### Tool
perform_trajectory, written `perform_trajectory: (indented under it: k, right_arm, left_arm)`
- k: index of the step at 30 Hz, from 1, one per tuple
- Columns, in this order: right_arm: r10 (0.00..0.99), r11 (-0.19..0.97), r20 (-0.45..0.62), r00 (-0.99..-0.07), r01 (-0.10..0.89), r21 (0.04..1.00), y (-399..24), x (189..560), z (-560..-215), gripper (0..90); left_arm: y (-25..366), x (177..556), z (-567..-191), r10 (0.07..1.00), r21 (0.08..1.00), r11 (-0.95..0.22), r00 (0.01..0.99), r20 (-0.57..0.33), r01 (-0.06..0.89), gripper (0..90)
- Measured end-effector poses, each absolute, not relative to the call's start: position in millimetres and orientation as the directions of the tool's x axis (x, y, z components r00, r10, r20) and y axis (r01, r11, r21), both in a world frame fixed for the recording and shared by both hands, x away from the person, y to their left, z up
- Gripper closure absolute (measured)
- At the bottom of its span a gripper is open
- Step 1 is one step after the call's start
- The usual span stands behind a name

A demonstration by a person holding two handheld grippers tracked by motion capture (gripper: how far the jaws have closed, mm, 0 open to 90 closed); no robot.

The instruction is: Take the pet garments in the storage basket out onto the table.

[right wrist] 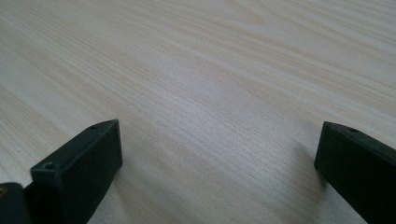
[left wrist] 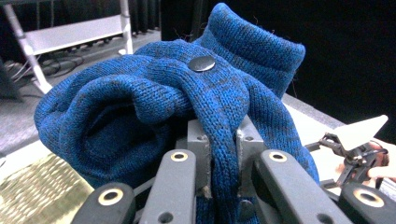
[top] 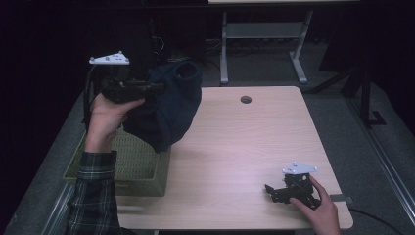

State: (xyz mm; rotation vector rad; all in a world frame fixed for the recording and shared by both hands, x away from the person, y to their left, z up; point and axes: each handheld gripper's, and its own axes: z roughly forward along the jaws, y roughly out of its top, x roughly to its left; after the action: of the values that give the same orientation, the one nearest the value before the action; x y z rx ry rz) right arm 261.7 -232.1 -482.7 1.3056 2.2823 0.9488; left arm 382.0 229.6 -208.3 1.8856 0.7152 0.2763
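- the left gripper (top: 159, 89) is up in the air over the table's left side, its jaws pinched tight on a fold of the blue knitted sweater (top: 169, 110).
- in the left gripper view, a thick band of the knit runs straight down between the 2 grey pads (left wrist: 198, 149), squeezed from both sides, with the rest of the sweater (left wrist: 154, 107) bunched up just beyond the jaw tips.
- a dark round button (left wrist: 201, 63) sits on the fold just above the pinch point, and the ribbed collar (left wrist: 254, 44) stands up behind it.
- from the high view, the sweater hangs off the jaws in a heavy lump, its lower end dangling over the inner edge of the woven green basket (top: 132, 169) at the table's left edge; whether the cloth touches the basket rim i cannot tell.
- the left hand (top: 105, 120) holds its gripper about level, jaws pointing to the right in the high view.
- the right gripper (top: 270, 191) rests low on the wooden table (top: 254, 142) near the front right corner, well apart from the sweater.
- in the right gripper view, its 2 black jaws stand wide apart with bare table (right wrist: 210, 93) between them, nothing gripped.
- the right hand (top: 320, 210) wraps the gripper from behind.
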Motion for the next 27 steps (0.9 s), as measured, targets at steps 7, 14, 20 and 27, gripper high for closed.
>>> perform_trajectory:
  k: [7, 14, 20, 27]
  right_arm:
    - [0.856, 0.351, 0.033, -0.516, 0.627, 0.696, -232, 262, -483, 0.5]
    - [0.856, 0.35, 0.033, -0.515, 0.627, 0.696, -232, 262, -483, 0.5]
    - [0.856, 0.349, 0.035, -0.516, 0.627, 0.696, -232, 261, -483, 0.5]
    - [0.854, 0.352, 0.032, -0.519, 0.622, 0.699, -232, 261, -483, 0.5]
  left_arm:
    - [198, 388, -205, 0.549, 0.903, -0.278, 0.826, -0.13, 0.327, 80.6]
    - [161, 395, -205, 0.498, 0.904, -0.295, 0.857, -0.132, 0.311, 80.6]
    - [131, 402, -216, 0.459, 0.896, -0.317, 0.877, -0.142, 0.311, 80.6]
    - [95, 411, -239, 0.408, 0.886, -0.349, 0.901, -0.149, 0.305, 80.5]
